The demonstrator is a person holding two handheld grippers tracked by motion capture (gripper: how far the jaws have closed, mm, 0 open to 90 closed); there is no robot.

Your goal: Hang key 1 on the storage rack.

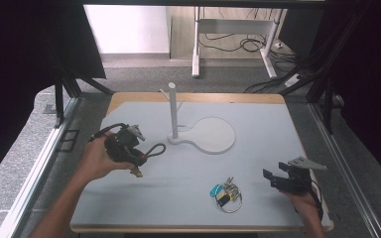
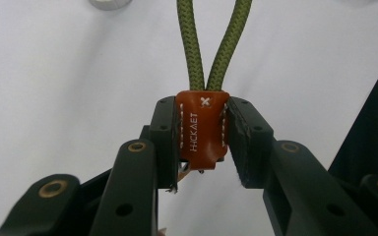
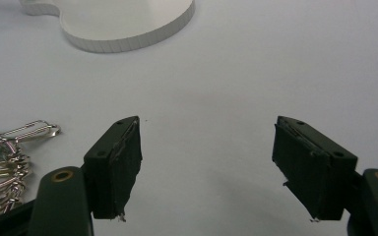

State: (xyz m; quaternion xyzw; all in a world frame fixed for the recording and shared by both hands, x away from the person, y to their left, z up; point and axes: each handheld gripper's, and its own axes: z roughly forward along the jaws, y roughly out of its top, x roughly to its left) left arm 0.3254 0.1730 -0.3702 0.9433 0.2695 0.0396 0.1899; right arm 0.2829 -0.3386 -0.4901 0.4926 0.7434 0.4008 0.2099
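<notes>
Keychain cord point(image 2: 211, 44), an olive-green braided loop with an orange leather tab point(image 2: 202, 130) stitched at its base, sits in the left gripper point(image 2: 202, 142); the two black jaws pinch the tab from both sides, and the loop runs straight out beyond them over the pale table point(image 2: 54, 98). In the high view the left gripper point(image 1: 138, 161) is held above the left part of the table, and the cord point(image 1: 155, 149) shows as a dark loop sticking out to its right, clear of the surface as far as can be told.

Just beyond and to the right of that loop stands a white stand point(image 1: 172, 110): a thin upright post with short pegs near the top, rising from the narrow end of a flat white base point(image 1: 213, 135) that widens into a round disc. Post and base lie between the held cord and the far right of the table, near the loop but not touching it.

Near the front edge, a bunch of keys point(image 1: 225, 193) lies flat on the table point(image 1: 258, 163), with a metal ring, a teal tag and a yellow one. In the right gripper view its silver clips point(image 3: 15, 147) lie just left of the jaws, and the rim of the base point(image 3: 128, 37) shows farther off.

The right gripper point(image 1: 273, 178) hovers at the front right corner, jaws spread wide with nothing between them, well apart from the cord.
</notes>
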